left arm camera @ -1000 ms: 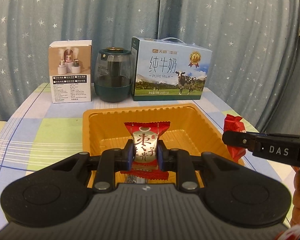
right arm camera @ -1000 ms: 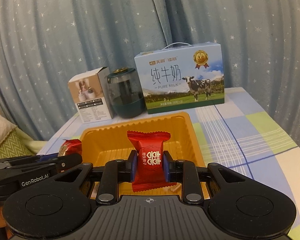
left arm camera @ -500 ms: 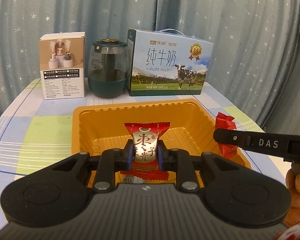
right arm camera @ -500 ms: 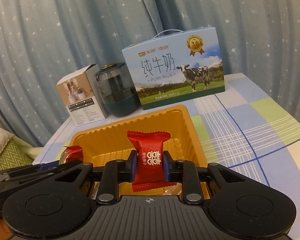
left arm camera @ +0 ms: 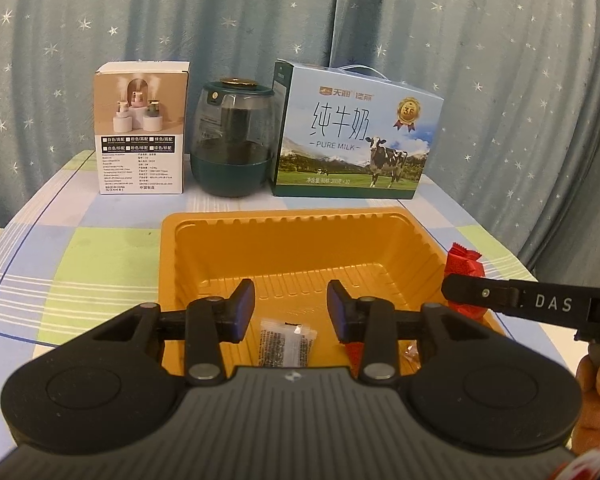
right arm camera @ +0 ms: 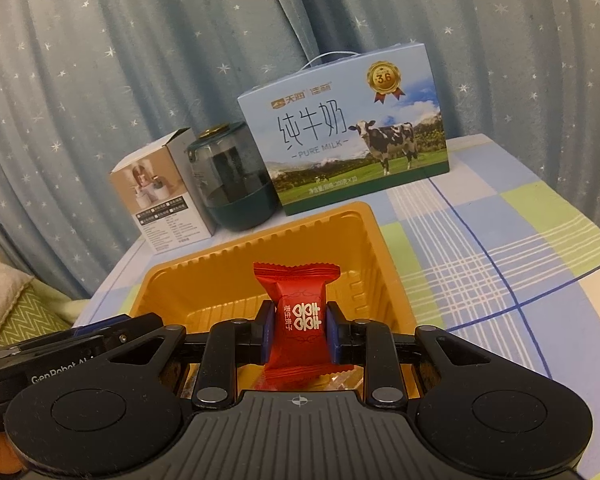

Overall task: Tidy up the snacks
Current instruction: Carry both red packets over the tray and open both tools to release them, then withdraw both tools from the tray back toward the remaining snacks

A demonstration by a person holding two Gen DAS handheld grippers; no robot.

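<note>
— What's the left gripper doing?

— Its jaws have just been opening and now stand spread over the near end of the orange tray. Nothing is pinched between them. Straight below the gap a silver-backed candy lies flat on the tray floor, printed side down, touching neither pad.

— And the other one?

— The right gripper is pinching a red candy upright, pads pressed on both sides of the wrapper, crimped top edge pointing to twelve o'clock. It hangs above the near part of the same tray. From the left wrist view you see that gripper's black finger come in at three o'clock, with the red wrapper poking out above and below it at the tray's right rim.

— Anything else in the tray?

— A scrap of red wrapper and something clear show behind the left gripper's right finger; I cannot tell what they are.

— Farther back?

— Past the tray, on the checked tablecloth, three things stand in a row at twelve o'clock: a white humidifier box toward eleven, a dark green jar in the middle, and the blue milk carton toward one. Behind them hangs a blue starred curtain.
</note>
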